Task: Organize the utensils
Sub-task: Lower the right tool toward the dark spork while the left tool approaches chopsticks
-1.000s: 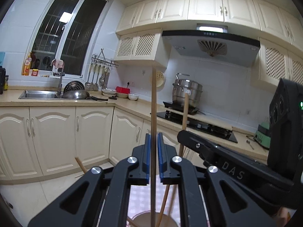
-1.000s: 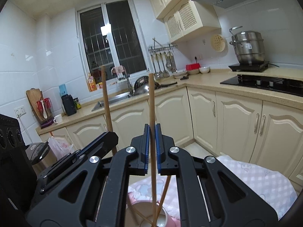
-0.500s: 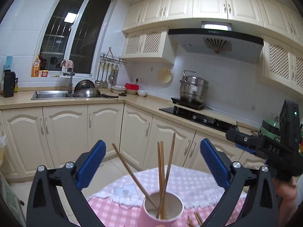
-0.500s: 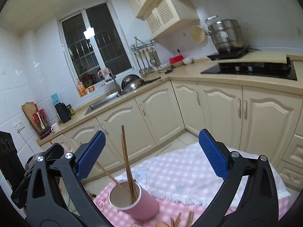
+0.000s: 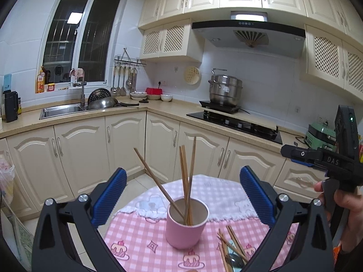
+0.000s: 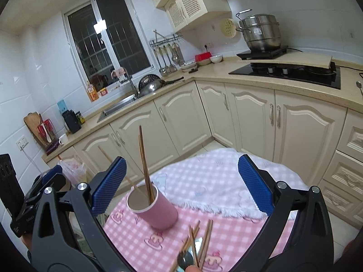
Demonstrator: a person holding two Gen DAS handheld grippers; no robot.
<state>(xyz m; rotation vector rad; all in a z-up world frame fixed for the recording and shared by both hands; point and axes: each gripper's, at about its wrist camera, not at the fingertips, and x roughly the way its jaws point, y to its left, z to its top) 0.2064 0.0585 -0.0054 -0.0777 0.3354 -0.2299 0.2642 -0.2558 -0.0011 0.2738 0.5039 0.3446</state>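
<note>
Bright, even indoor light; strong fisheye bending with dark corners; near foreground slightly soft.

The left gripper (image 5: 183, 192) hangs with its jaws spread wide, holding nothing. Just ahead and below stands a pink cup (image 5: 186, 223) with four wooden chopsticks (image 5: 186, 181) leaning inside. Loose chopsticks (image 5: 229, 244) lie lower right on the pink checked tablecloth (image 5: 140, 240).

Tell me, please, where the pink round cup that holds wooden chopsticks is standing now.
The pink round cup stands on the pink checked tablecloth, low in the centre of both wrist views, with loose chopsticks lying to its right.
</note>
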